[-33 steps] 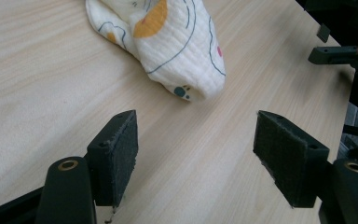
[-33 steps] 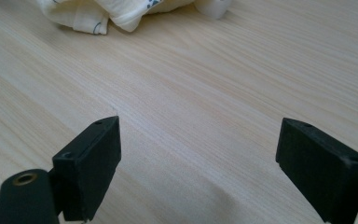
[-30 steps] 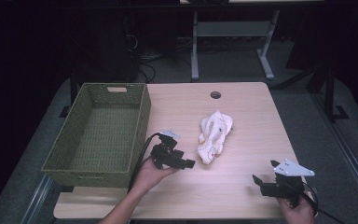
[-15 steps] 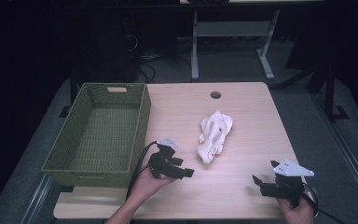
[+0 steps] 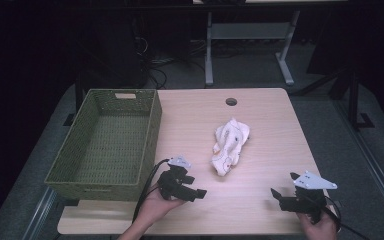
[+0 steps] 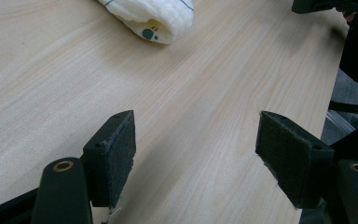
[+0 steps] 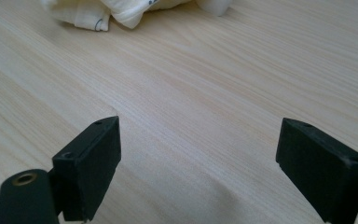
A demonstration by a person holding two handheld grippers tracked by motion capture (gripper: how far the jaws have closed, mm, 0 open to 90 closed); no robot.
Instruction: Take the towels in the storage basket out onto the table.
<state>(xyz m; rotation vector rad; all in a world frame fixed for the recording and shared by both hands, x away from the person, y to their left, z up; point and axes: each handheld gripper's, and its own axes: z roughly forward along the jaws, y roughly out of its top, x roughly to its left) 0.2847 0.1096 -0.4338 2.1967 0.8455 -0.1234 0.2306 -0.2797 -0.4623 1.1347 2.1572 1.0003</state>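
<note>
A crumpled white cloth [image 5: 229, 146] with small printed marks lies in the middle of the wooden table [image 5: 260, 115]. My left gripper [image 5: 196, 192] rests low near the table's front, left of the cloth, its jaws open and empty. In the left gripper view the cloth [image 6: 151, 16] lies at the top, well beyond the open gripper [image 6: 196, 154]. My right gripper [image 5: 278, 196] sits at the front right, open and empty. In the right gripper view the cloth [image 7: 116, 11] lies far ahead of that gripper [image 7: 198, 170].
A green woven basket [image 5: 107, 142] stands empty on the table's left side, close to my left hand. A round cable hole [image 5: 231, 101] sits near the far edge. Dark floor and metal desk legs [image 5: 209, 50] lie behind.
My left gripper has drawn back toward the table's front edge and a little left, away from the cloth. The right gripper has stayed put.
</note>
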